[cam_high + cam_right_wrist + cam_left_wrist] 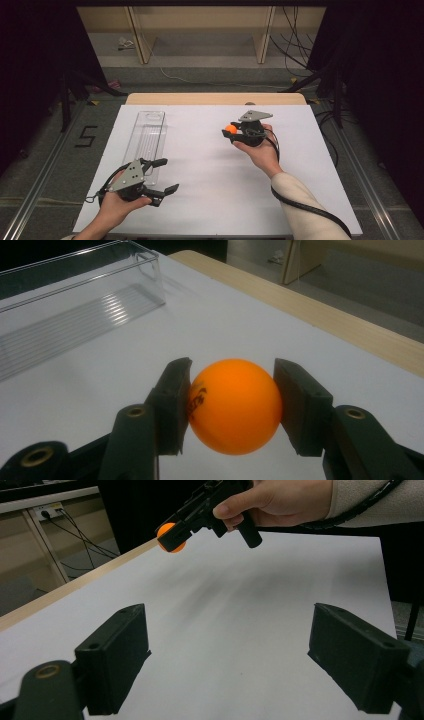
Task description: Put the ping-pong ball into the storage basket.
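Left gripper (pixel 159 176) low and close, jaws wide apart, holding nothing. Over to the right gripper (pixel 231 390), clamped on the orange ball (pixel 233 405) above the white table (pixel 210 165) — light, smooth, likely slippery (pinch across its middle). Clear tray (pixel 147 137) waits beyond.

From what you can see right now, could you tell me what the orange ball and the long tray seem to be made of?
The orange ball looks like smooth matte plastic, likely a table-tennis ball: even colour, printed mark, soft sheen. The long tray looks like clear rigid plastic: the white table shows through it, with glossy edges and a ribbed floor.
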The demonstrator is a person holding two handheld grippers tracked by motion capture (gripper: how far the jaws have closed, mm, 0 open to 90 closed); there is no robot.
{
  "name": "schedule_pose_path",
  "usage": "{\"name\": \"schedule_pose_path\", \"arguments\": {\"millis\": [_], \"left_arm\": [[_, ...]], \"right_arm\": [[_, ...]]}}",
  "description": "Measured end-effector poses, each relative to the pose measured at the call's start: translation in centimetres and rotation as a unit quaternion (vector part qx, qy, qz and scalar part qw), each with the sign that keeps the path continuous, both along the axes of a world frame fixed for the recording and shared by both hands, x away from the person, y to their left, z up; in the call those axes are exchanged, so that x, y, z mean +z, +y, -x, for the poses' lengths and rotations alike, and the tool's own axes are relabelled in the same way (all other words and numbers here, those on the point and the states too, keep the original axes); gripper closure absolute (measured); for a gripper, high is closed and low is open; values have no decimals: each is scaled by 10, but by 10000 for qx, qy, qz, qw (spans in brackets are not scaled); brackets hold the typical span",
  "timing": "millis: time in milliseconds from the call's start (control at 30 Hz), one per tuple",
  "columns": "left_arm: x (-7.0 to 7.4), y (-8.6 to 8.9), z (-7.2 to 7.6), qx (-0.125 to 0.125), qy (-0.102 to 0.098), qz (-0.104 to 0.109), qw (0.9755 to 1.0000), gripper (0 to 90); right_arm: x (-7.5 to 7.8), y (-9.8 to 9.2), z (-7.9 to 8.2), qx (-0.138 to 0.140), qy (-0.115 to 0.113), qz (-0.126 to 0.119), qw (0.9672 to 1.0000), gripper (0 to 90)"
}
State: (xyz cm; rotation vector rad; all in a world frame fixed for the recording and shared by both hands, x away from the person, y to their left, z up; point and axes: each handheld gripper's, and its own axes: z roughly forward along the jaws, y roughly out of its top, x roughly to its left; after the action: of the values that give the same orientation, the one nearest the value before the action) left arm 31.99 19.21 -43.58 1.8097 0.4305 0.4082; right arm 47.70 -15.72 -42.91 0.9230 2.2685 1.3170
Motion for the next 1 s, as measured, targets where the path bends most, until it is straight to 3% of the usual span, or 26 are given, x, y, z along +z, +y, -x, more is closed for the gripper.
{"name": "schedule_pose_path", "arguments": {"millis": [1000], "left_arm": [[0, 0, 0, -5, 0, -4, 10000, 158]], "right_arm": [[0, 20, -2, 142, 7, -18, 9999, 513]]}}
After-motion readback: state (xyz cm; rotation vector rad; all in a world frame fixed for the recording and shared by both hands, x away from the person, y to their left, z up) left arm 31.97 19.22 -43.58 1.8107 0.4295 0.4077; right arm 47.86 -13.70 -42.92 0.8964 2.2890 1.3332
